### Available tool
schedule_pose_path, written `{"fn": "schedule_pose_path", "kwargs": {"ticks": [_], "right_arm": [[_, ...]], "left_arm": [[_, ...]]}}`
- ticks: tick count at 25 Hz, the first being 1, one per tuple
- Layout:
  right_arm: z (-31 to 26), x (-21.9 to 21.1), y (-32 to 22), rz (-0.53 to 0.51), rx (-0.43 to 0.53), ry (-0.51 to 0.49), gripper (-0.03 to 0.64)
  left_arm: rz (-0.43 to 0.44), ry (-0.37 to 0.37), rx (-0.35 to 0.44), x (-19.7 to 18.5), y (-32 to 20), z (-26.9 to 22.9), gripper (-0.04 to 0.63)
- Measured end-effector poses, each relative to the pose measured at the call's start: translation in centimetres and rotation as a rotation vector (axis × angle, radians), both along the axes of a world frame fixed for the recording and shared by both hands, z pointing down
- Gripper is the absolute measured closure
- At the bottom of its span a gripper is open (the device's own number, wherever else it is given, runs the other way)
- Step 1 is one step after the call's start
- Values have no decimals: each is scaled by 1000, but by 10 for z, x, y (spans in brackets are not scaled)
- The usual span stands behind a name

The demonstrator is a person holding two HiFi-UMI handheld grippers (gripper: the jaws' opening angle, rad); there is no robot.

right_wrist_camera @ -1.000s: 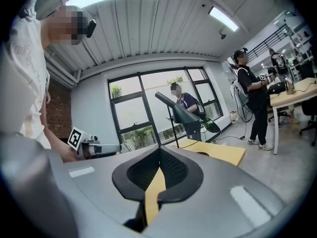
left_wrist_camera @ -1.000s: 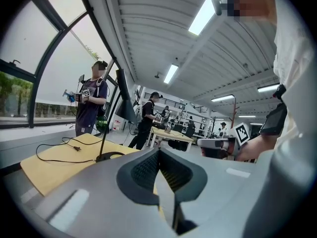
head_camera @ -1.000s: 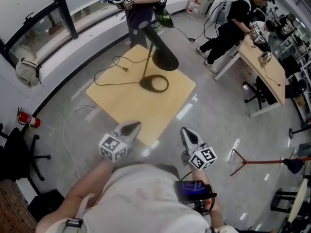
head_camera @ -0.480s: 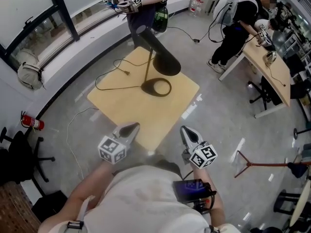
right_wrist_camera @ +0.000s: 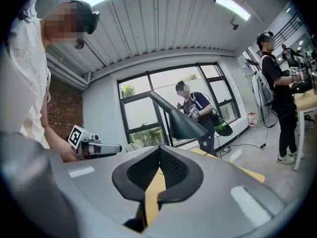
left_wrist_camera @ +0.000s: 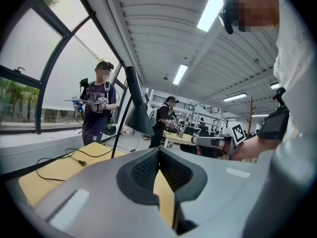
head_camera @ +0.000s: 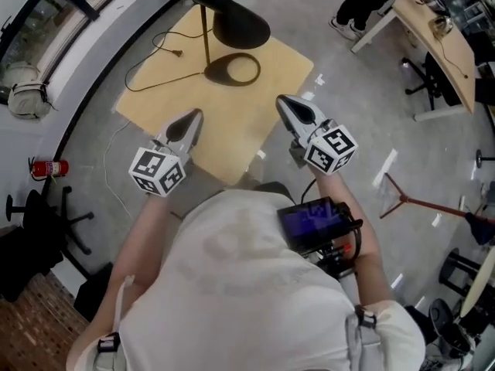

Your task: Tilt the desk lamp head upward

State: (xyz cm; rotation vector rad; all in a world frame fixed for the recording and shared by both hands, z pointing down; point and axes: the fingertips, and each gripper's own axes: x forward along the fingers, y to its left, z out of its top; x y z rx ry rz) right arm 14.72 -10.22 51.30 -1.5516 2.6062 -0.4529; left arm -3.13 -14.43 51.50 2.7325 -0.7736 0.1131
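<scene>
Pale wooden counter (head_camera: 232,118), upper centre — black desk lamp (head_camera: 241,26) on it; left gripper (head_camera: 193,116) and right gripper (head_camera: 285,101) — jaws together, empty.

No legible text, label, brand or number shows in any view.

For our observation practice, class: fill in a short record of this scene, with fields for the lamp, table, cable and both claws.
lamp head: black cone, facing down over the base
lamp base: dark ring, standing on the table
table: light wooden top
cable: black, lying on the table, plug end free
left claw: shut, empty, apart from the lamp
right claw: shut, empty, apart from the lamp
</scene>
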Motion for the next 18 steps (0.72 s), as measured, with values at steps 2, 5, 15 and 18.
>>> {"fn": "schedule_pose_path", "kwargs": {"ticks": [2,5,15,18], "right_arm": [[-4,8,-8,-20,2,-1,604],[-11,25,-31,-39,13,2,604],[-6,63,-81,-108,-5,-29,604],[-5,76,-91,-120,5,-16,604]], "left_arm": [[-9,-4,-11,13,-4,-1,594],[-9,-4,0,34,-16,-6,594],[-108,-27,-23,72,-49,-4,594],[-124,-41,-17,83,-57,-8,594]]}}
